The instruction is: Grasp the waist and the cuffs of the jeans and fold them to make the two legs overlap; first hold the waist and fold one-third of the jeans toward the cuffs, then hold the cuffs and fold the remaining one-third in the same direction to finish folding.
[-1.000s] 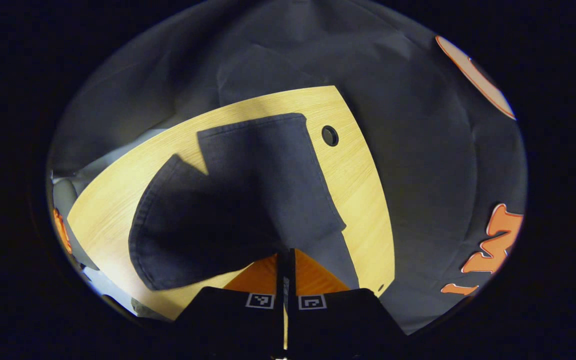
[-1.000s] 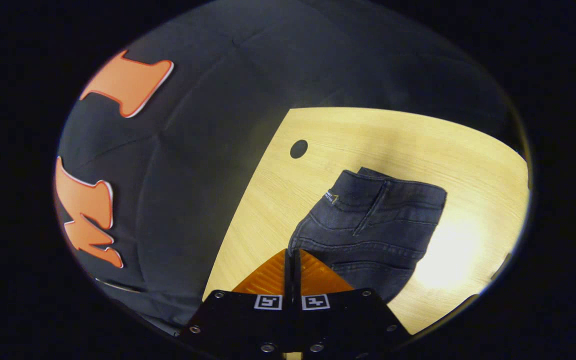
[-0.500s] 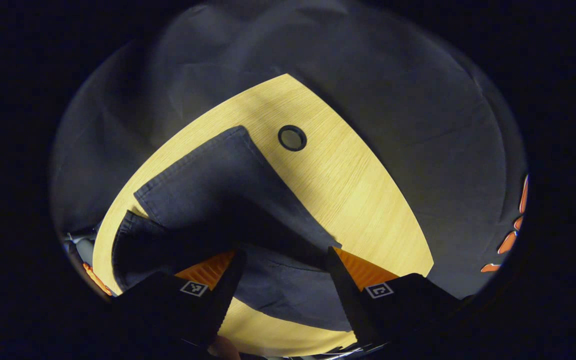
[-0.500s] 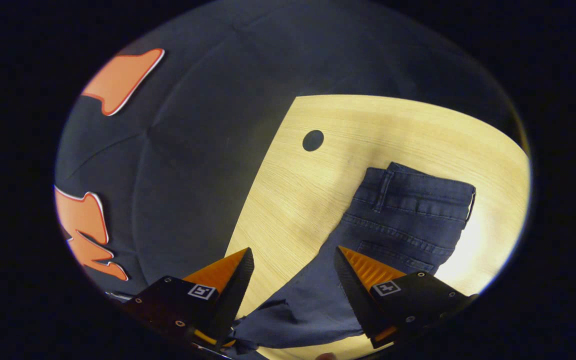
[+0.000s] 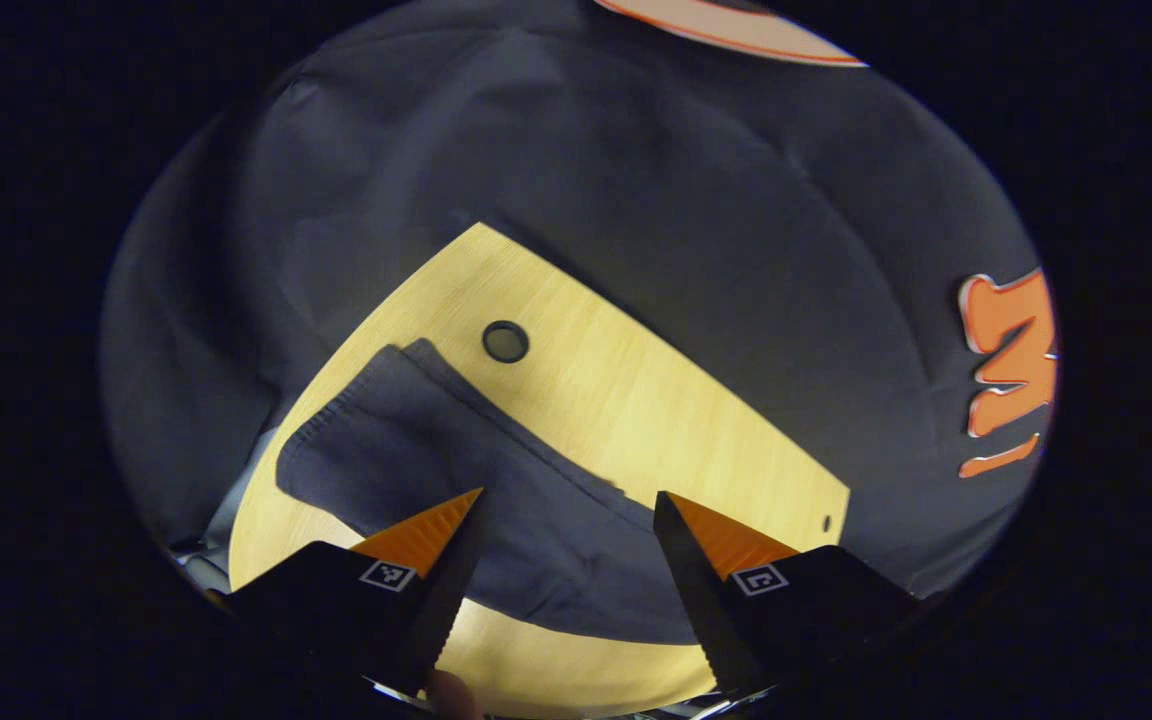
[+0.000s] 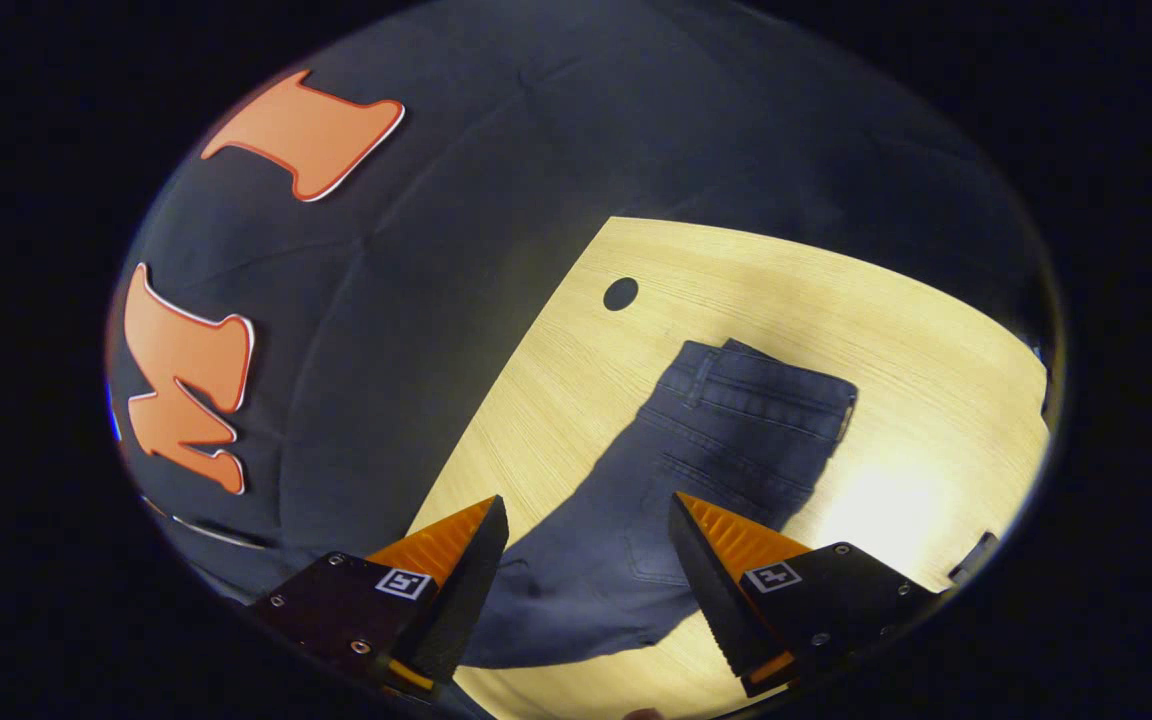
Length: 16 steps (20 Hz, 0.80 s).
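Dark blue jeans lie flat on the light wooden table, the two legs stacked one on the other. In the left gripper view the cuff end (image 5: 356, 450) reaches toward the table's far left, and my left gripper (image 5: 566, 500) hangs open above the legs with nothing between its fingers. In the right gripper view the waistband (image 6: 766, 395) with its belt loops lies beyond the gripper, and the seat and a back pocket (image 6: 656, 540) run down between the fingers. My right gripper (image 6: 586, 505) is open above the jeans, apart from the cloth.
The wooden table (image 5: 636, 400) has a round cable hole (image 5: 505, 341) near the cuffs, seen as the cable hole (image 6: 621, 294) past the waistband. The booth's black cloth wall rises behind the table's far edge. A bright glare (image 6: 886, 510) lies right of the jeans.
A second ago both grippers were shut on the jeans, holding them up. Both have opened and let go, the jeans now lie flat, and both grippers have risen and drawn back.
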{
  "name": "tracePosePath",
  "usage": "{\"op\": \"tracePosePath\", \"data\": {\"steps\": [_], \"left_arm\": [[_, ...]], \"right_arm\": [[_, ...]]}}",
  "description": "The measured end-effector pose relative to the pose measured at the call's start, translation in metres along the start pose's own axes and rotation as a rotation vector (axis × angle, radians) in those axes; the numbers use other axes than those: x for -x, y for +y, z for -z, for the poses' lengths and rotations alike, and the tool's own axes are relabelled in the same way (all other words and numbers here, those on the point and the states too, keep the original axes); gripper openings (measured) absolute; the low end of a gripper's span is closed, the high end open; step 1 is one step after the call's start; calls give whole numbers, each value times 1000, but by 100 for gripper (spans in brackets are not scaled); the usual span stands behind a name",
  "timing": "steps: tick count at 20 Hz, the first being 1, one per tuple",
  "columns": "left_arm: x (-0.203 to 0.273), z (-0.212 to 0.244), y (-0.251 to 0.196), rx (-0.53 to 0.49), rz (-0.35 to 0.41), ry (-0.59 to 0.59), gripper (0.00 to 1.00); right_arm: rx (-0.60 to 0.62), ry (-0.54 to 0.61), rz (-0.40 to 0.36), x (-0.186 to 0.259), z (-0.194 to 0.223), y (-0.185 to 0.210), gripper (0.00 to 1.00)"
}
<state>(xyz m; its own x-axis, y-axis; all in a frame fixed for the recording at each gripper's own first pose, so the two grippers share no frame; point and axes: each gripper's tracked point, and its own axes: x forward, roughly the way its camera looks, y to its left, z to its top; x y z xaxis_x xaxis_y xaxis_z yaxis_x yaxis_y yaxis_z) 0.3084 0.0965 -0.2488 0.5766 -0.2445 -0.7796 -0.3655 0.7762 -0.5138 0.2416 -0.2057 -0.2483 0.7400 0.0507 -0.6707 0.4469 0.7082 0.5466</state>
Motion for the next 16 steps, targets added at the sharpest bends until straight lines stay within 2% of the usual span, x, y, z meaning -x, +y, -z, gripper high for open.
{"op": "tracePosePath", "data": {"steps": [2,3,6,10,13,16], "left_arm": [[27,12,-13,1,88,-27,98],[38,17,-16,-19,106,-49,98],[68,52,-24,-55,129,-92,98],[85,117,-26,-48,166,-54,98],[89,127,-8,-49,110,-165,98],[104,142,-13,-54,118,-213,98]], "right_arm": [[5,-7,10,10,5,-21,98],[6,-11,20,13,6,-35,98],[-18,-9,58,16,12,-77,98],[-98,-3,100,-3,11,-122,98],[-141,-11,101,-26,2,-140,98],[-159,-27,115,-56,-13,-149,98]]}}
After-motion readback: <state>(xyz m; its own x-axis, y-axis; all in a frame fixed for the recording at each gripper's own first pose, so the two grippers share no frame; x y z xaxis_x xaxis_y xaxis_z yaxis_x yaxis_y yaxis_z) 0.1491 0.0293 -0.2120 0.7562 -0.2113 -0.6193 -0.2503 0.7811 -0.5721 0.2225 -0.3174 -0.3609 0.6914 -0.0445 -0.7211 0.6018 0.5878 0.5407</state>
